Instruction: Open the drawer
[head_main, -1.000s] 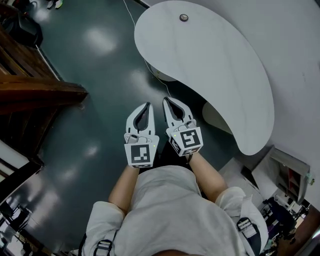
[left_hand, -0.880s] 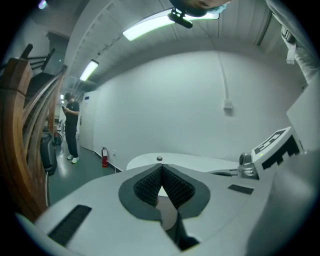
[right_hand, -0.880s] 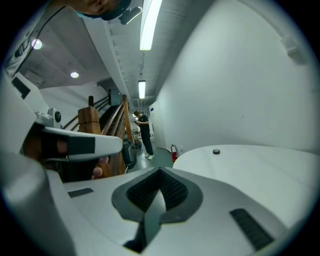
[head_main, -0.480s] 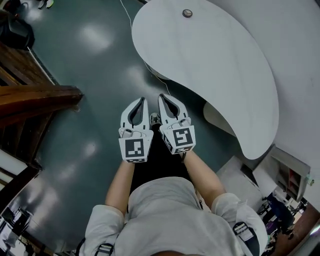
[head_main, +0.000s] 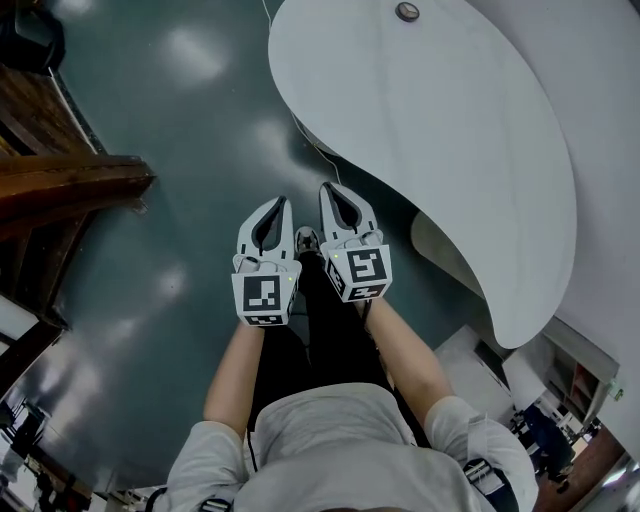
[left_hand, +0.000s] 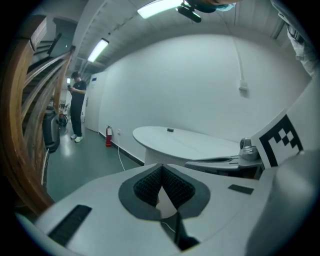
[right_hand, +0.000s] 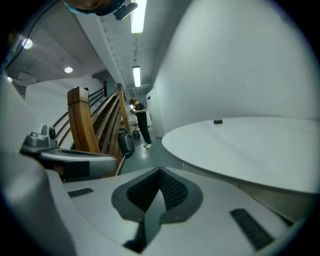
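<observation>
Two grippers (left gripper (head_main: 282, 202), right gripper (head_main: 326, 188)); one white table (head_main: 450, 130); one dark disc (head_main: 406, 11); one wooden staircase (head_main: 60, 185); one fire extinguisher (left_hand: 108, 136); one bystander (left_hand: 77, 106).

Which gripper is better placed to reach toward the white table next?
Right, probably. The right gripper is nearer the white table; the left gripper hangs beside it, over the floor. Both have jaws shut and empty. No drawer shows yet.

Glossy dark-green floor (head_main: 170, 130) gleams beside a smooth, matt white desk (head_main: 440, 120) and varnished wooden staircase (head_main: 70, 185); left gripper (head_main: 283, 202) and right gripper (head_main: 326, 188) show matt white plastic.
</observation>
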